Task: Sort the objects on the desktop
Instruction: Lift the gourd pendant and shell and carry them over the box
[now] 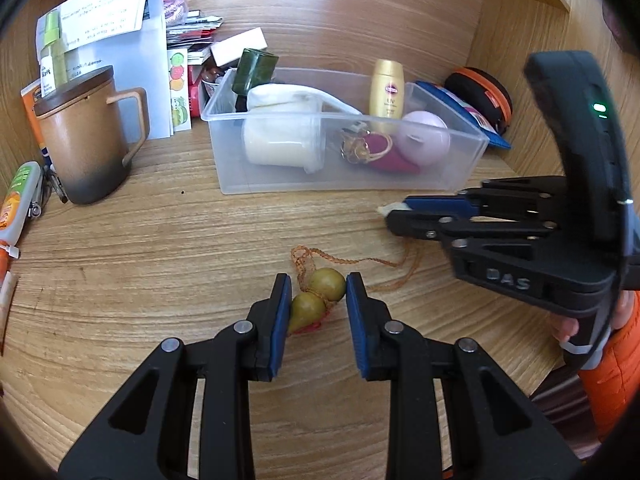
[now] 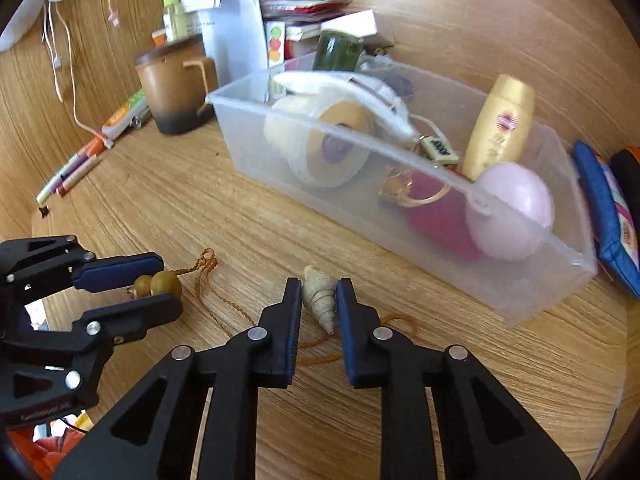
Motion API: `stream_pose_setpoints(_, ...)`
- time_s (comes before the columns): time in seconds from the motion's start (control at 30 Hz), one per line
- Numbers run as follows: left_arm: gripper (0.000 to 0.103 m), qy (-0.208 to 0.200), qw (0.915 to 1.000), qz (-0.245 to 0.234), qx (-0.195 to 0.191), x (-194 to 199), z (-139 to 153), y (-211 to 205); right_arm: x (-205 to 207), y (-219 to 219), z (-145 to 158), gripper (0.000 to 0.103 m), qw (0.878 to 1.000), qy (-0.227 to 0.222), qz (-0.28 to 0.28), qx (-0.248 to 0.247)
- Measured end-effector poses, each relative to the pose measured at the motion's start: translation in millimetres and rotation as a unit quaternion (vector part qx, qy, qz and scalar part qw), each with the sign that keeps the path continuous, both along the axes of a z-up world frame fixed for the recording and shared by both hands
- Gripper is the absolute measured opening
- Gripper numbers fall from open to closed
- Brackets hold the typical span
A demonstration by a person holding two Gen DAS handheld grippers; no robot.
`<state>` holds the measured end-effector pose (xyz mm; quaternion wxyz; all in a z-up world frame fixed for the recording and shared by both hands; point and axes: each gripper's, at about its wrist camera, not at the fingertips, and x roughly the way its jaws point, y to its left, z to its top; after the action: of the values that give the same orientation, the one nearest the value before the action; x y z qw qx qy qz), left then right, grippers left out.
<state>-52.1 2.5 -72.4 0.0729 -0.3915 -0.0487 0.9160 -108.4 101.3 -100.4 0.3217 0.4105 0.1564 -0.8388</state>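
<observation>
Left wrist view: left gripper (image 1: 318, 300), held low and level, brackets the olive-green gourd charm (image 1: 318, 300) lying on the wooden desk (image 1: 160, 248). Right gripper (image 2: 319, 304) likewise straddles the cream spiral shell (image 2: 319, 298); contact uncertain for both.

The wood-grain surface (image 1: 160, 248) carries a clear plastic bin (image 1: 344, 176), a brown lidded mug (image 1: 88, 136) at its left, pens (image 2: 68, 172) and a tube (image 1: 16, 200) by the edge, a green gourd charm (image 1: 316, 300) on orange cord, and a spiral shell (image 2: 320, 296).
</observation>
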Motion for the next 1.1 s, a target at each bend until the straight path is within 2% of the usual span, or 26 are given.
stream_pose_setpoints(0.37,0.027,0.017,0.9997,0.018,-0.003,-10,18,-10,6,27,37,0.016,0.998,0.010,-0.015,-0.058)
stream_pose_setpoints(0.77,0.027,0.060,0.9979,0.015,-0.019,-23,55,-10,11,42,73,0.016,0.995,0.041,-0.019,-0.090)
stream_pose_setpoints(1.1,0.027,0.101,0.9944,0.005,-0.030,-40,99,-8,4,50,102,0.016,0.991,0.070,-0.026,-0.115)
